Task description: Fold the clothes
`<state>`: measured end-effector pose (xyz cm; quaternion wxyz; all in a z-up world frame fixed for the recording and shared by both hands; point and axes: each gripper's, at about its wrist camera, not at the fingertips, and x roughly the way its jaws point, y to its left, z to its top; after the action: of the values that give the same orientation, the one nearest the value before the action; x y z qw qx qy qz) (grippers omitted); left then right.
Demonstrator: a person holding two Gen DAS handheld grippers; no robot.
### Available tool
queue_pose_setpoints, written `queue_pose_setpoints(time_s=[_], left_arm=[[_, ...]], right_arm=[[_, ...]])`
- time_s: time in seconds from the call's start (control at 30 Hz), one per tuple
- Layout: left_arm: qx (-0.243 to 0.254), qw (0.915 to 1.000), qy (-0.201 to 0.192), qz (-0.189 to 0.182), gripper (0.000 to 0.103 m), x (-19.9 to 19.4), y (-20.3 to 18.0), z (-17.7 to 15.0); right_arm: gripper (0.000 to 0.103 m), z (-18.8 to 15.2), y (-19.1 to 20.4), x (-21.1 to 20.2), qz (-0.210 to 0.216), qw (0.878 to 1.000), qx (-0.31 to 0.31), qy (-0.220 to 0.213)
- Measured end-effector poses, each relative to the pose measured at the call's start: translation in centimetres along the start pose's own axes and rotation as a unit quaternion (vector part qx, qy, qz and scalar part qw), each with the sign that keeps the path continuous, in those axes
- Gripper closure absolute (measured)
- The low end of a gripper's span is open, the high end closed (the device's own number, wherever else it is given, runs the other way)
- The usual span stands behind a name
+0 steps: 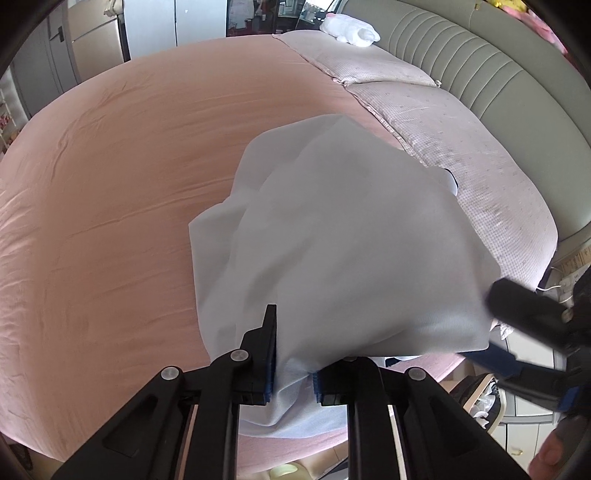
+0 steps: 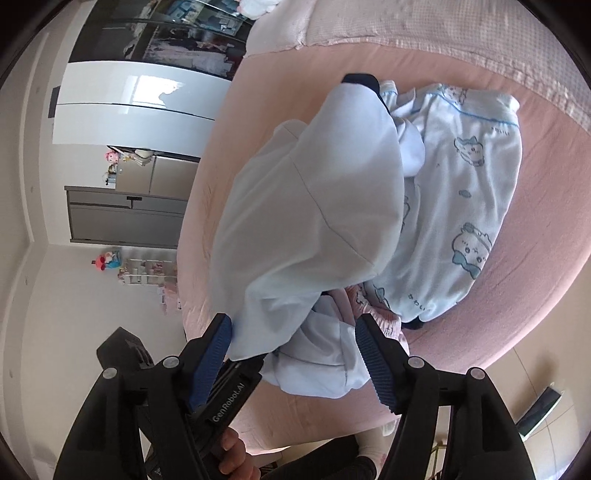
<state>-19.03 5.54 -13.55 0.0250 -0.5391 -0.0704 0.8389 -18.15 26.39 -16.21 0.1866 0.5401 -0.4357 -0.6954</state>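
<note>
A pale blue-white garment (image 1: 351, 240) is bunched and lifted off the pink bed (image 1: 110, 184). My left gripper (image 1: 293, 369) is shut on its lower edge, and the cloth hides the right fingertip. My right gripper (image 2: 295, 332) stands open, its blue pads (image 2: 210, 358) on either side of the hanging garment (image 2: 314, 206) without pinching it. In the left wrist view the right gripper (image 1: 482, 326) is blurred at the cloth's right edge. Beneath lies a heap of light blue pyjamas with cartoon prints (image 2: 472, 203) and a bit of pink fabric (image 2: 384, 321).
Two checked pillows (image 1: 424, 122) lie along a padded grey headboard (image 1: 498, 81), with a white plush toy (image 1: 349, 29) at the far end. White and grey cabinets (image 2: 129, 110) stand beyond the bed. A hand (image 2: 232, 454) holds the left gripper's handle. Tiled floor (image 2: 535, 387) lies beside the bed.
</note>
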Motion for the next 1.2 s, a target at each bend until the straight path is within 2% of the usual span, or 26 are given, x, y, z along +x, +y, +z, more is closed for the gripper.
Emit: queue_pose_setpoints(time_s=[0.1, 0.2, 0.43, 0.53, 0.67, 0.8, 1.0, 1.17, 1.2], left_arm=[[-0.002, 1.0, -0.002, -0.002, 0.09, -1.0, 0.0, -0.1], [-0.008, 1.0, -0.002, -0.004, 0.09, -1.5, 0.4, 0.0], [-0.019, 0.9997, -0.007, -0.01, 0.09, -1.7, 1.4, 0.7], [-0.017, 0.9998, -0.006, -0.008, 0.09, -1.7, 1.3, 0.7], [-0.015, 0.9998, -0.007, -0.009, 0.09, -1.8, 1.1, 0.6], [-0.011, 0.9999, -0.007, -0.009, 0.09, -2.0, 0.9, 0.6], [-0.012, 0.9999, -0.003, -0.005, 0.09, -1.9, 1.1, 0.5], [-0.016, 0.9998, -0.002, -0.005, 0.09, -2.0, 1.3, 0.6], [-0.018, 0.9998, -0.002, -0.006, 0.09, -2.0, 1.4, 0.5]], right_arm=[[0.033, 0.1, -1.1, 1.4, 0.02, 0.999, 0.036, 0.007], [0.032, 0.7, -2.1, 2.7, 0.058, 0.996, 0.073, -0.005], [0.031, 2.1, -4.0, 6.4, 0.11, 0.98, 0.167, -0.015], [0.031, 2.2, -3.8, 7.6, 0.108, 0.978, 0.177, -0.03], [0.031, 2.6, -3.0, 8.2, 0.091, 0.981, 0.159, -0.061], [0.031, 2.5, -2.7, 8.2, 0.086, 0.978, 0.171, -0.087], [0.031, 2.9, -2.0, 8.0, 0.045, 0.983, 0.152, -0.096], [0.033, 3.0, -2.3, 7.6, 0.047, 0.987, 0.129, -0.086], [0.038, 3.1, -2.3, 7.5, 0.048, 0.988, 0.126, -0.082]])
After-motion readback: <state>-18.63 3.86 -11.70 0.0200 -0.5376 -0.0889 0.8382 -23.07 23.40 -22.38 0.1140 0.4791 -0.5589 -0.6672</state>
